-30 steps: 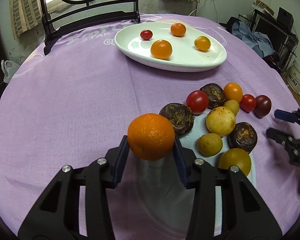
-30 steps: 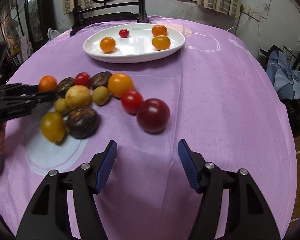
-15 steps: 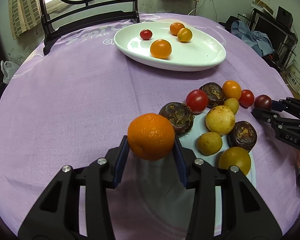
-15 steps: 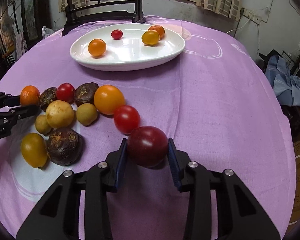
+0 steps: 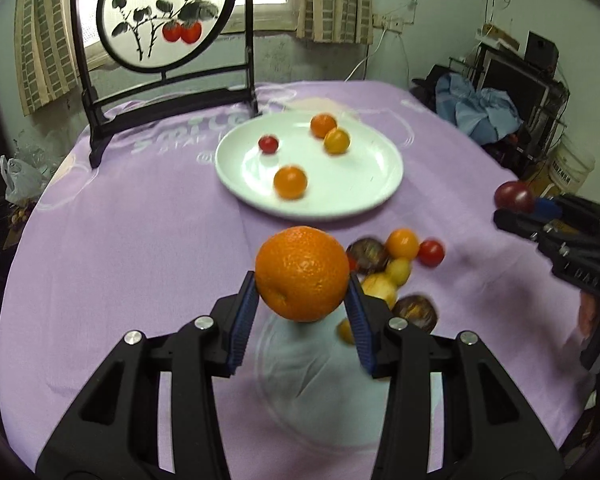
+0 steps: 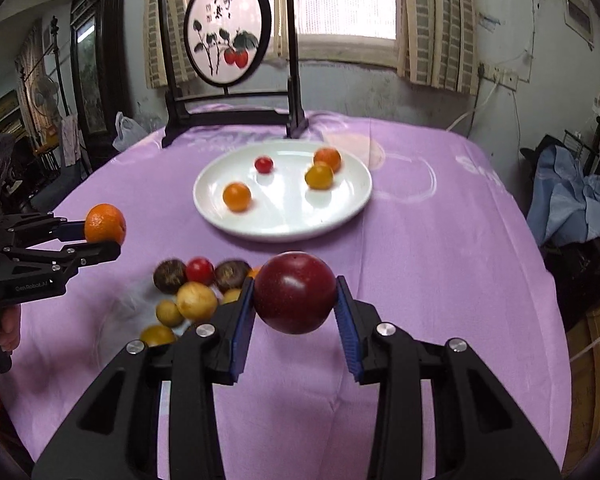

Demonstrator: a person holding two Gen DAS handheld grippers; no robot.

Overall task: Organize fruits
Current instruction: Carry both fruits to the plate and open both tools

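My left gripper [image 5: 302,308] is shut on an orange [image 5: 302,274] and holds it above the purple cloth; it also shows in the right wrist view [image 6: 105,225]. My right gripper [image 6: 295,320] is shut on a dark red plum [image 6: 295,292], lifted off the table; the plum shows in the left wrist view [image 5: 514,196]. A white oval plate [image 5: 372,196] [image 6: 340,216] farther back holds several small fruits. A loose pile of fruits [image 6: 190,286] lies on the cloth between the grippers, blurred in the left wrist view [image 5: 396,268].
A dark wooden stand with a round painted screen [image 6: 228,40] stands at the table's far edge behind the plate. A white circular print [image 5: 324,380] marks the cloth under the left gripper. Clutter and blue cloth [image 6: 572,200] lie beyond the right edge.
Both grippers have risen and tilted up, so the room behind shows. The right gripper has lifted the plum off the cloth. The left still holds the orange.
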